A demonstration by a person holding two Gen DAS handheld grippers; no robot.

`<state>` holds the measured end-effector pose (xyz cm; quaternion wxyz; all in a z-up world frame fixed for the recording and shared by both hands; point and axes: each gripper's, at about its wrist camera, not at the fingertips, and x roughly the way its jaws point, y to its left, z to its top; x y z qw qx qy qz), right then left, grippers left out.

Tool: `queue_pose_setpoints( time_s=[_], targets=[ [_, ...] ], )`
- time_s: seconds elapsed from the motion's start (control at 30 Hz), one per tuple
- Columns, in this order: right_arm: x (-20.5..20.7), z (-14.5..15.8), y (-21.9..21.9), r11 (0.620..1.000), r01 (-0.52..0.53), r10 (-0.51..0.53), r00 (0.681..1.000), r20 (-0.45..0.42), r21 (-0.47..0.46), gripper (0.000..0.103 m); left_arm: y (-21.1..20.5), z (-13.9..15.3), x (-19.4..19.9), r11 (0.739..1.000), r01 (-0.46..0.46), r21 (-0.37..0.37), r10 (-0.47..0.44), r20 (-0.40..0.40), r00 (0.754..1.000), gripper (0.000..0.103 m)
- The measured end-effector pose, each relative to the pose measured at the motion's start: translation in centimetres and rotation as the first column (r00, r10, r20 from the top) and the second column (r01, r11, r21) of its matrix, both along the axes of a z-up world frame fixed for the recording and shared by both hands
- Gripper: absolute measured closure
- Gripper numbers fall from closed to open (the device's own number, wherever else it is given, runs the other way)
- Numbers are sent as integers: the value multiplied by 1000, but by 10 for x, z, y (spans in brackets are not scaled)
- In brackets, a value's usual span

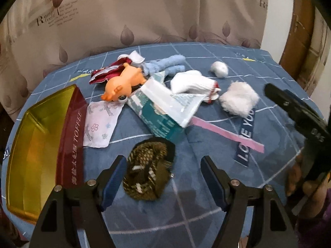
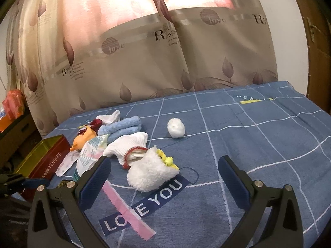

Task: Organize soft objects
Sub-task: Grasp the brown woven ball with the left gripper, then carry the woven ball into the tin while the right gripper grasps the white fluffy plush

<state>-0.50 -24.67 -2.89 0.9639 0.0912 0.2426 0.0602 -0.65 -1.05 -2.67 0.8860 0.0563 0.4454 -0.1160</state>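
The left gripper (image 1: 163,177) hangs with its jaws spread wide and empty, and a dark olive patterned fabric bundle (image 1: 148,169) lies on the cloth between the two blue pads, closer to the left pad than the right, so it looks like the next pick. The bundle runs roughly along the line of the fingers, away from the camera, which suits a squeeze across its narrow width. The open toffee tin (image 1: 71,136), red outside and gold within, stands just to the left of that gripper, so this hand seems the natural one to carry things there (the likely bin, judging by the task).

The right gripper (image 2: 165,177) is likewise spread and holds nothing; the white fluffy piece (image 2: 150,173) sits ahead of it, between its pads and slightly to the left. Further back lie a white sock (image 2: 128,146), a folded blue towel (image 2: 124,129), an orange toy (image 2: 84,138) and a small white ball (image 2: 175,127).

Everything rests on a blue checked bedspread (image 2: 258,144) with a patterned curtain (image 2: 144,62) hanging behind
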Motion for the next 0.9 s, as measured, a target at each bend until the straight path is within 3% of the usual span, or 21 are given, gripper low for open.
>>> queue_pose_setpoints(
  time_s=[0.37, 0.63, 0.67, 0.7, 0.73, 0.9],
  targets=[
    [3, -2, 2, 1000, -10, 10, 1000, -8, 1, 0, 21, -25, 18, 998, -16, -60, 11, -80, 997, 27],
    [4, -3, 3, 1000, -14, 14, 1000, -25, 2, 0, 23, -32, 14, 996, 12, -84, -18, -63, 998, 28],
    [5, -3, 2, 1000, -13, 13, 1000, -26, 3, 0, 22, -32, 13, 996, 13, -87, -19, -59, 998, 33],
    [5, -3, 2, 1000, -13, 13, 1000, -27, 4, 0, 23, -32, 12, 996, 15, -88, -19, -54, 998, 47],
    [5, -3, 2, 1000, -13, 13, 999, -30, 6, 0, 23, -32, 11, 996, 11, -85, -15, -49, 999, 54],
    [8, -4, -1, 1000, -7, 8, 999, -48, 23, 0, 28, -28, 8, 992, -30, -120, 25, -48, 999, 61]
  ],
)
